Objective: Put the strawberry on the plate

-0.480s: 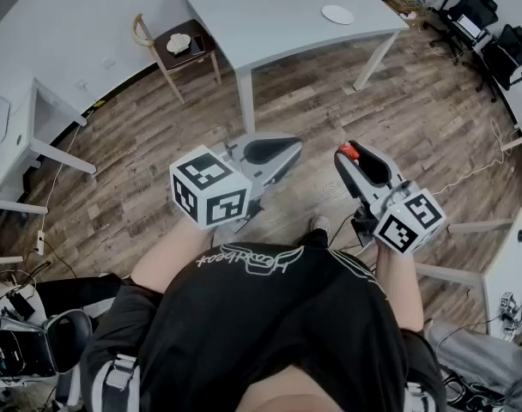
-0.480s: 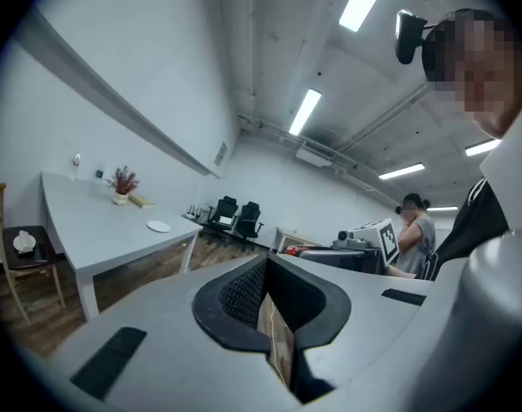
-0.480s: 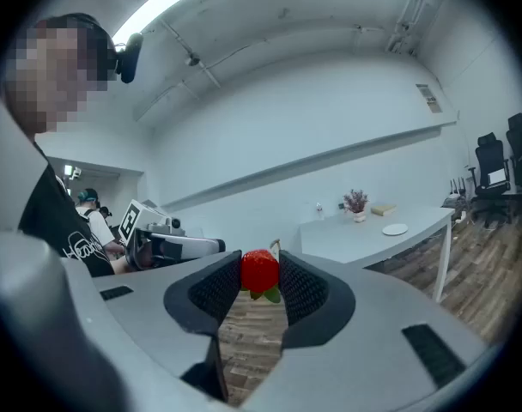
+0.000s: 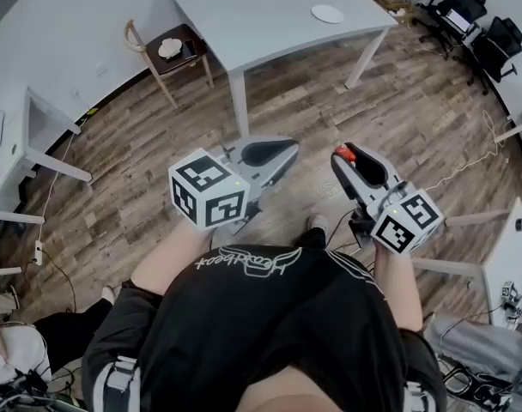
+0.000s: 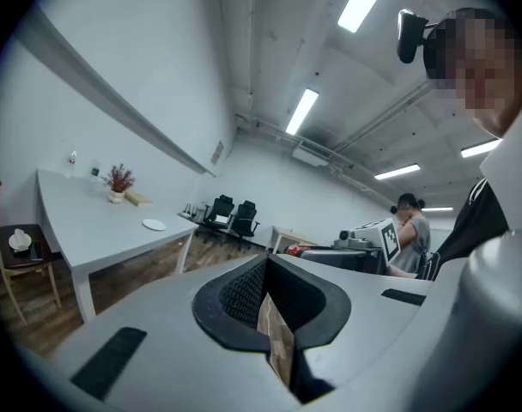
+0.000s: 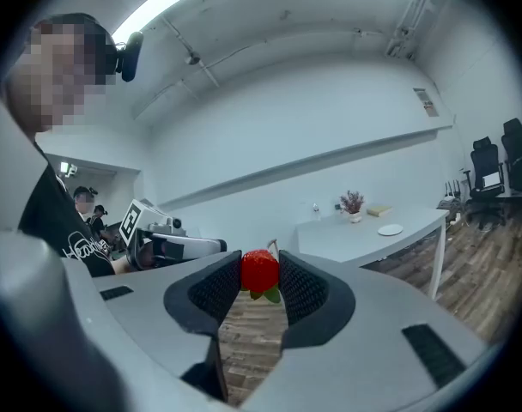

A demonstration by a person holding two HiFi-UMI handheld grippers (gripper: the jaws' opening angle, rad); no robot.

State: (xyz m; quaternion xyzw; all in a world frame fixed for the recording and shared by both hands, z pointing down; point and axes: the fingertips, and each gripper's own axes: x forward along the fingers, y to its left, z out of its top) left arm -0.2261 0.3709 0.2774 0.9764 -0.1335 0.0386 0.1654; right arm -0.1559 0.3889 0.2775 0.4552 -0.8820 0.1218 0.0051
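The strawberry (image 6: 259, 275) sits pinched between the pads of the right tongs (image 6: 260, 266), red body up and green leaves hanging below, held in the air above the wooden floor (image 4: 415, 110). In the head view it shows as a red spot at the tip of those tongs. The left tongs (image 5: 266, 264) are closed with nothing in them, just beside the right. The plate (image 4: 327, 13) lies on the white tabletop (image 4: 252, 15), well apart from both.

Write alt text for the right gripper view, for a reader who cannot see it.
The right tool grips a red strawberry between its two dark pads, above wood flooring. Behind, a white table carries a plate and a small potted plant.
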